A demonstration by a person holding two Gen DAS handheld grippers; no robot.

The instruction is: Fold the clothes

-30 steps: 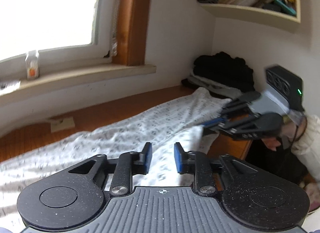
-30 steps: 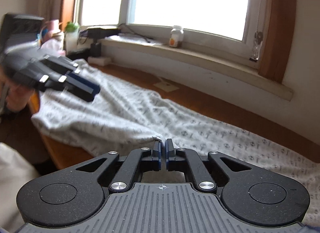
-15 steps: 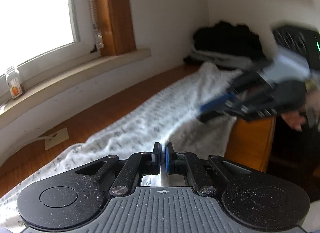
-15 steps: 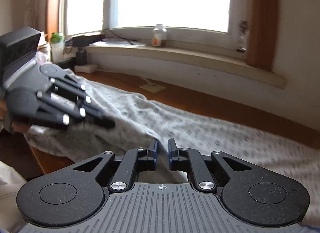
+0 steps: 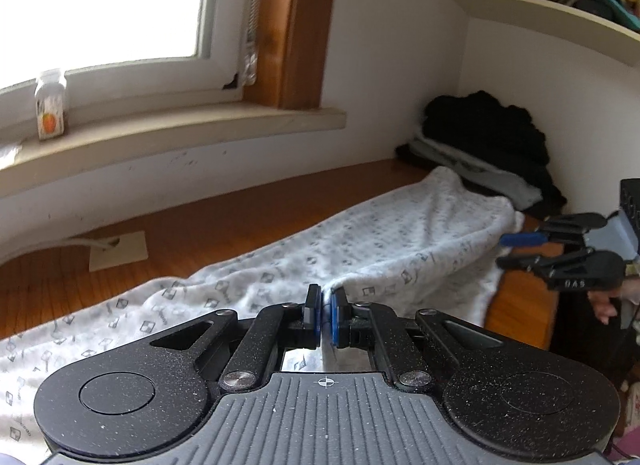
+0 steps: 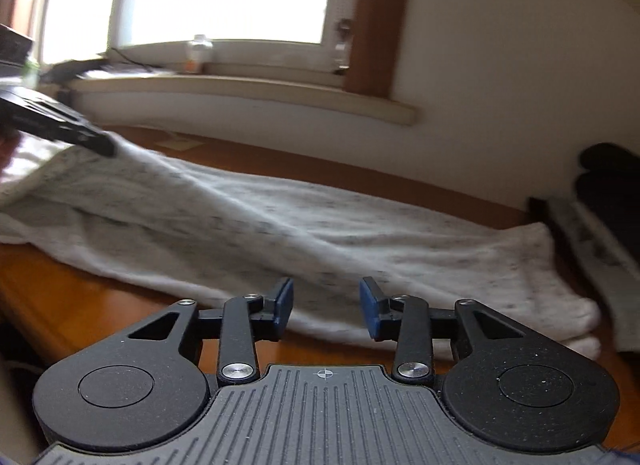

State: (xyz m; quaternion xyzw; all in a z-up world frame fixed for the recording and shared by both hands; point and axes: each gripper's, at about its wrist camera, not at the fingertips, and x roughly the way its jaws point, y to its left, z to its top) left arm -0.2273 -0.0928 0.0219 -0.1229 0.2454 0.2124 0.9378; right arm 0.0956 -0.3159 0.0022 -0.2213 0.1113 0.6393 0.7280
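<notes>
While the left gripper (image 5: 326, 315) pinches the white patterned cloth (image 5: 360, 249) lying long across the table (image 5: 240, 209), its thin fold could slip out. The right gripper (image 6: 326, 309) fingers are opening, nothing between them. A dark clothes pile (image 5: 484, 137) crowds the far end.
</notes>
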